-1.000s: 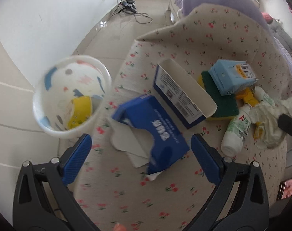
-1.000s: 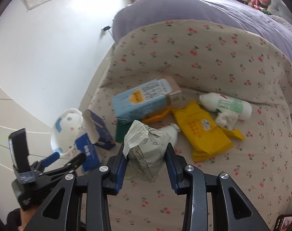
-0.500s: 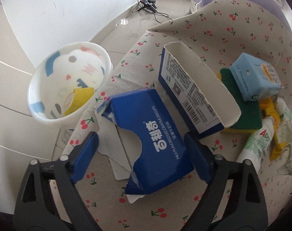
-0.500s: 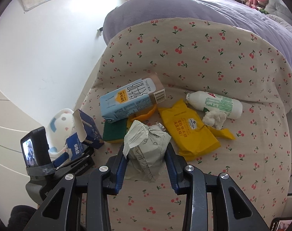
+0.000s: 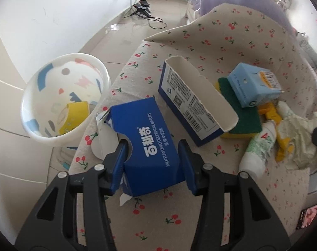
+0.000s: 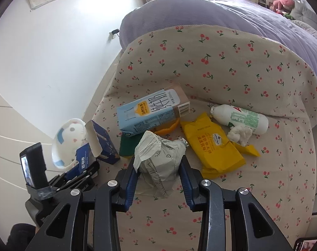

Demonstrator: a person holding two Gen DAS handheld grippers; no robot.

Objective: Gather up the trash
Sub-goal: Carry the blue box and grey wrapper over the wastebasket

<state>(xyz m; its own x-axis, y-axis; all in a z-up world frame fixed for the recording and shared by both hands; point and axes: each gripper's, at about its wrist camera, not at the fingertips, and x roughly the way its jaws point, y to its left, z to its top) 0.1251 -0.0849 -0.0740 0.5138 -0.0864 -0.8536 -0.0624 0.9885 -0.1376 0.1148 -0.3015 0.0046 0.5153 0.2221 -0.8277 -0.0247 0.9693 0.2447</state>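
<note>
Cherry-print cloth [image 5: 200,198] covers the bench, with a purple bed [image 6: 200,16] behind it and pale floor tiles to the side. Left hand-held gripper [image 5: 152,163] has just been closing its jaws around the torn blue biscuit box [image 5: 150,144], and both blue pads now press its sides. Just beside it, off the cloth's edge, stands a patterned white bin [image 5: 62,102] (a yellow scrap lies inside). Right hand-held gripper [image 6: 158,173] is clenched on a crumpled grey paper wad [image 6: 158,159], near a milk carton [image 6: 152,110], a yellow packet [image 6: 212,146] and a white bottle [image 6: 239,118].
</note>
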